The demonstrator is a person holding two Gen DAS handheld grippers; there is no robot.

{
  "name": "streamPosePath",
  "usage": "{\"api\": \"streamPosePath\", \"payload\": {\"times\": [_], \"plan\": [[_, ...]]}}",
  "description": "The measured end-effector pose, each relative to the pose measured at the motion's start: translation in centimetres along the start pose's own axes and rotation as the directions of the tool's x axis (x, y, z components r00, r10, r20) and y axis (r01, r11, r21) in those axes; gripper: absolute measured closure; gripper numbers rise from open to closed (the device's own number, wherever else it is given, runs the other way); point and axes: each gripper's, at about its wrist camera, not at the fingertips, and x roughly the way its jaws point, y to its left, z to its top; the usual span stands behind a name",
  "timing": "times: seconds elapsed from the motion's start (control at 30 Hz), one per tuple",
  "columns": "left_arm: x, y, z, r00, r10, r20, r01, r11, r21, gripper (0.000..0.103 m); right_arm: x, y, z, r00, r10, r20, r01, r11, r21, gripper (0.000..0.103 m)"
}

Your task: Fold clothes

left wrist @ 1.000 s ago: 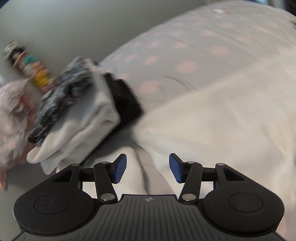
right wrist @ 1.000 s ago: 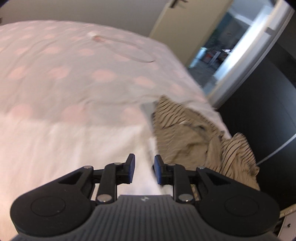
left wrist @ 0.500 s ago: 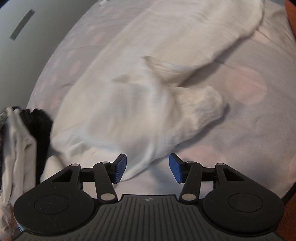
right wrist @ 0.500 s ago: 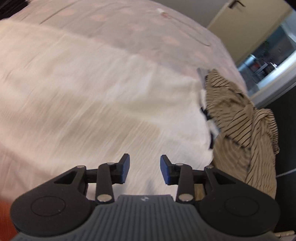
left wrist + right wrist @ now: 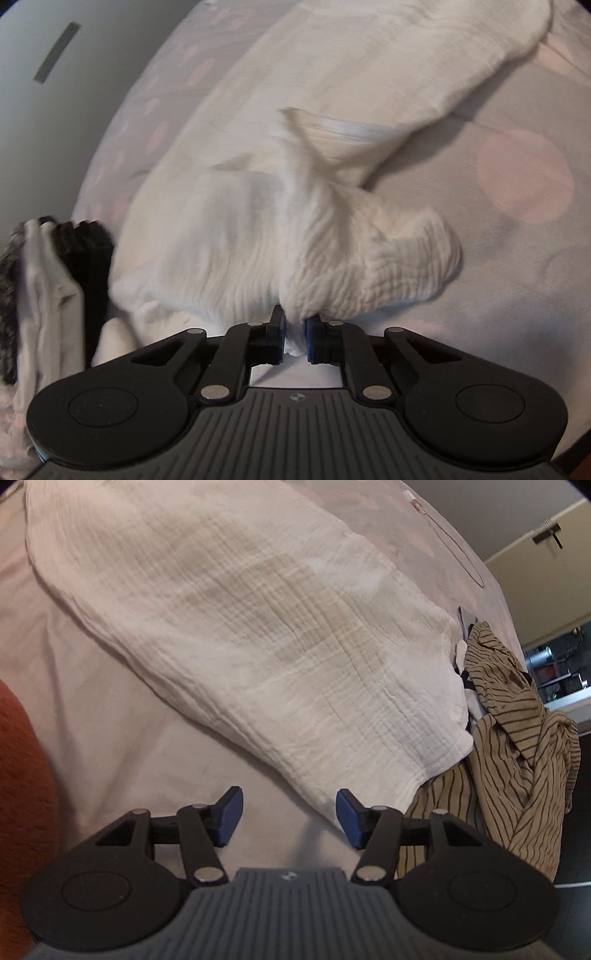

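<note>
The left gripper [image 5: 294, 334] is clenched on a pinch of the white crinkled garment [image 5: 314, 229], a small tuft of cloth showing between its blue pads. The right gripper [image 5: 288, 818] stands released, jaws wide, with nothing between them; its right pad sits just at the garment's hemmed corner [image 5: 417, 779].

The white garment [image 5: 258, 627] lies spread across the polka-dot bedspread [image 5: 524, 177], bunched into ridges near the left gripper and flatter toward the right one. It looks a light, soft gauze: it should drape and sag rather than hold a crease, and slide little on the bedspread. The doubled hem at the corner seems the firmest place to grip.

Beside the garment on the left gripper's side sits a stack of folded clothes [image 5: 55, 288], touching or nearly so. At the hemmed corner a striped tan garment [image 5: 517, 738] lies crumpled against it and could be dragged along. Bare bedspread on the near side of the garment offers folding room.
</note>
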Motion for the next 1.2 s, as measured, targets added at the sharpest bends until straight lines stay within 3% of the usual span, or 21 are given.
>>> {"api": "streamPosePath", "payload": {"times": [0.13,0.17,0.2,0.27,0.43,0.57,0.7,0.73,0.9,0.97,1.07,1.2], "plan": [[-2.1,2.9,-1.5,0.997,0.076,-0.016,-0.077,0.996,-0.053,0.093,0.8,-0.6,-0.4,0.999,-0.012,0.033,0.011,0.999,0.032,0.044],[-2.7,3.6,-2.0,0.995,0.094,-0.023,-0.096,0.993,-0.066,0.093,0.8,-0.8,-0.4,0.999,-0.022,0.04,0.02,0.999,0.045,0.049],[-3.3,4.2,-2.5,0.993,0.112,-0.031,-0.114,0.99,-0.078,0.093,0.8,-1.0,-0.4,0.999,-0.031,0.041,0.028,0.998,0.058,0.07],[-4.3,5.5,-3.4,0.988,0.146,-0.044,-0.15,0.984,-0.1,0.093,0.5,-1.6,-0.4,0.998,-0.057,0.034,0.054,0.995,0.089,0.096],[-6.3,6.7,-4.1,0.98,0.196,-0.043,-0.199,0.975,-0.097,0.093,-3.6,-4.7,-1.0,0.987,-0.134,0.093,0.113,0.972,0.206,0.099],[-8.2,6.3,-4.5,0.981,0.194,-0.003,-0.194,0.978,-0.083,0.093,-7.0,-7.1,-1.4,0.971,-0.198,0.131,0.153,0.943,0.295,0.099],[-10.2,4.5,-5.2,0.984,0.176,0.027,-0.175,0.984,-0.037,0.093,-11.0,-7.7,-2.8,0.964,-0.231,0.129,0.182,0.932,0.313,0.099],[-10.7,4.3,-5.6,0.984,0.177,0.028,-0.176,0.984,-0.031,0.093,-12.0,-7.7,-3.1,0.962,-0.243,0.125,0.194,0.929,0.315,0.103],[-12.4,4.2,-8.1,0.985,0.173,0.024,-0.171,0.983,-0.064,0.093,-16.0,-7.9,-5.9,0.953,-0.287,0.1,0.233,0.901,0.365,0.103],[-12.4,4.1,-8.6,0.984,0.176,0.025,-0.174,0.982,-0.07,0.093,-16.7,-8.2,-6.6,0.955,-0.275,0.11,0.214,0.899,0.383,0.103],[-11.4,3.7,-8.7,0.984,0.18,0.015,-0.178,0.981,-0.071,0.093,-15.2,-7.6,-6.8,0.982,-0.152,0.114,0.101,0.925,0.366,0.101],[-10.9,3.3,-8.5,0.983,0.181,0.01,-0.18,0.981,-0.071,0.093,-11.1,-4.5,-6.1,0.997,-0.023,0.077,0.002,0.965,0.263,0.096]]}}
